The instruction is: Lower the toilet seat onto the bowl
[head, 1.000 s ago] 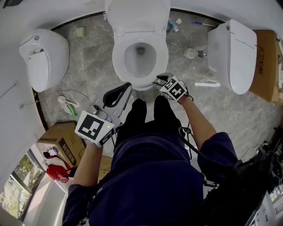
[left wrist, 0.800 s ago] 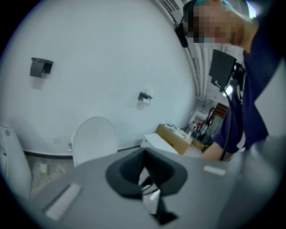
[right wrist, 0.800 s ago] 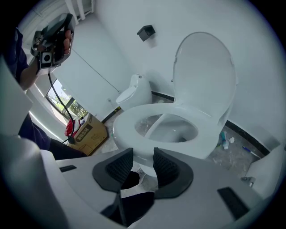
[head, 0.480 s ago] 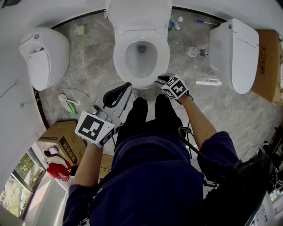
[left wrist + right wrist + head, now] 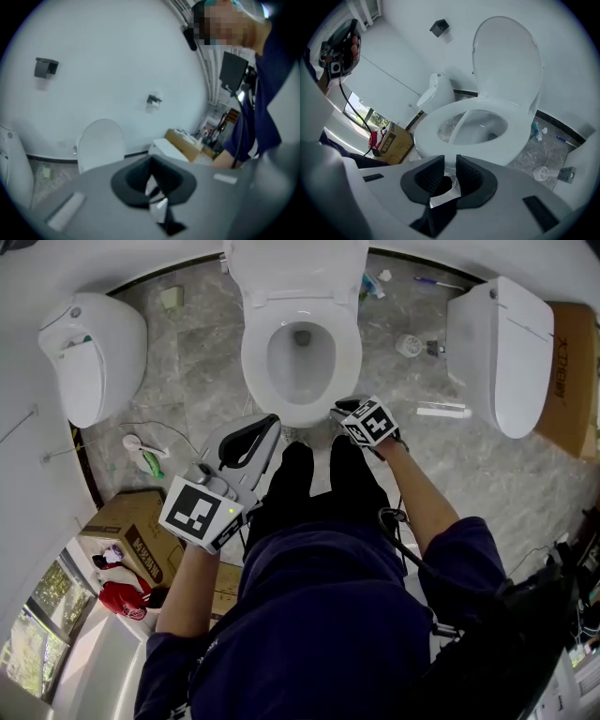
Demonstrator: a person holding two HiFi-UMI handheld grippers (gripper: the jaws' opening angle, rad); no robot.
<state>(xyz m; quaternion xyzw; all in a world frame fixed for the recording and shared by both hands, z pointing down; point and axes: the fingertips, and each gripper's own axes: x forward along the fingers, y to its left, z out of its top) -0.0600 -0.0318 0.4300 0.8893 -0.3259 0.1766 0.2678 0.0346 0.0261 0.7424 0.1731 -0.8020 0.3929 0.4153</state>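
The white toilet stands at the top middle, its seat (image 5: 255, 362) lying flat on the bowl and its lid (image 5: 295, 268) raised against the tank. My right gripper (image 5: 339, 410) hovers just off the front right of the rim, pointing steeply down. In the right gripper view the seat (image 5: 520, 136) and lid (image 5: 506, 61) fill the frame beyond the right gripper (image 5: 450, 160). Its jaws have just been closing and stand a narrow gap apart with nothing between them. My left gripper (image 5: 267, 424) is held back by the person's left leg, shut and empty, and the left gripper view looks over the left gripper (image 5: 151, 159) at the lid (image 5: 101, 143).
Two more white toilets flank the middle one, one at the left (image 5: 94, 362) and one at the right (image 5: 502, 352). Cardboard boxes sit at lower left (image 5: 141, 535) and far right (image 5: 567, 381). A floor drain (image 5: 408, 345), a green brush (image 5: 145, 463) and small litter lie on the grey floor.
The right gripper has sunk slightly by the bowl's front rim and rolled a little. The left gripper has stayed where it was.
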